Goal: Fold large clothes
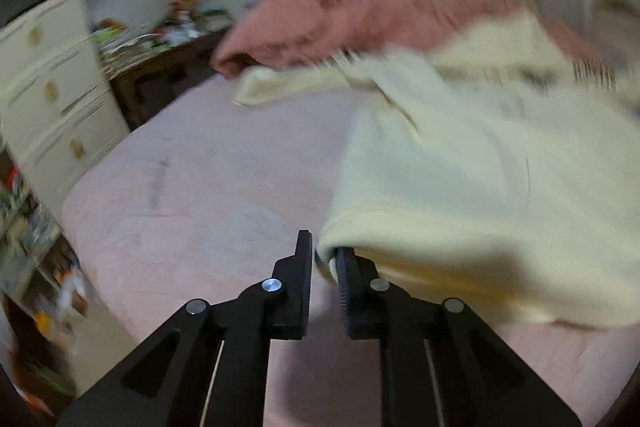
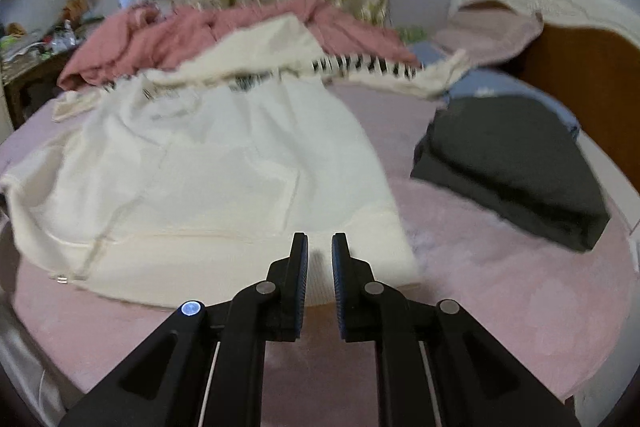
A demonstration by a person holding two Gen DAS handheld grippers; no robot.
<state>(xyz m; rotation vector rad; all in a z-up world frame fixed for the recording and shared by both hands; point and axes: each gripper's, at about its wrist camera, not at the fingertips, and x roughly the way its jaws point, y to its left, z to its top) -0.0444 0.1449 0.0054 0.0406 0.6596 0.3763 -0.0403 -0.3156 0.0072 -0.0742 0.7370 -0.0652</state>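
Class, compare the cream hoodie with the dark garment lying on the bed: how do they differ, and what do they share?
The cream hoodie is pale; the dark garment is charcoal. The hoodie lies spread open, pocket showing; the dark garment is a compact folded stack. The hoodie's hem sits at the right gripper; the dark garment lies apart, to its right. Both rest on the pink bed cover.

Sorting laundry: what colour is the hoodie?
Cream hoodie, clearest in the right wrist view.

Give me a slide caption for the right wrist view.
Right gripper open at the cream hoodie hem on a pink bed.
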